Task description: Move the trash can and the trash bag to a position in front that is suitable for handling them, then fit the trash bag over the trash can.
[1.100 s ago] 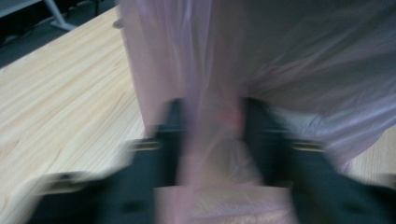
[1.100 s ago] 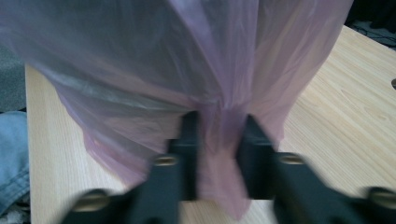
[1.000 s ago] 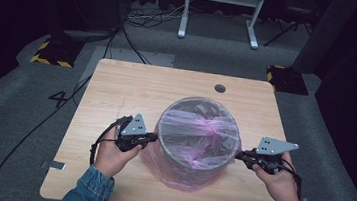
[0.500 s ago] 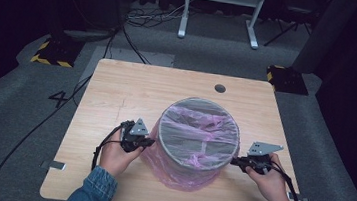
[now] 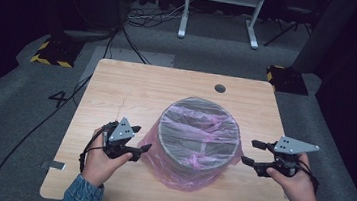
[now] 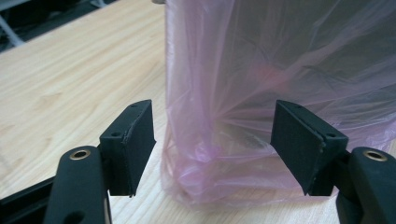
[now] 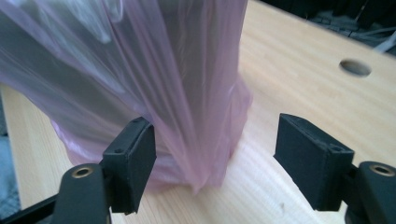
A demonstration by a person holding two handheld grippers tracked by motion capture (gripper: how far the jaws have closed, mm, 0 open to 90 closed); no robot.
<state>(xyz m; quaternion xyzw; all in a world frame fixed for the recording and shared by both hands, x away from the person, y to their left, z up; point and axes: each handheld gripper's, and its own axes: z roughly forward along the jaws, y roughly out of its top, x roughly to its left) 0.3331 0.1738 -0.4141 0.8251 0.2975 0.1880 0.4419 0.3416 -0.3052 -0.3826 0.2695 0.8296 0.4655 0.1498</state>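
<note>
A round grey bin (image 5: 198,135) stands on the wooden tabletop (image 5: 132,90), near the side where the person sits. A thin pink bag (image 5: 178,176) is pulled over the bin and bunches up on the wood at the bottom.

The left tool (image 5: 143,138) is just beside the bin's left side. Its jaws are spread wide, and in the left gripper view the crumpled bottom of the bag (image 6: 219,168) sits between them, but they do not pinch it.

The right tool (image 5: 251,152) is just beside the bin's right side. Its jaws are spread wide too. In the right gripper view a fold of the bag (image 7: 205,140) hangs between them, not pinched.
</note>
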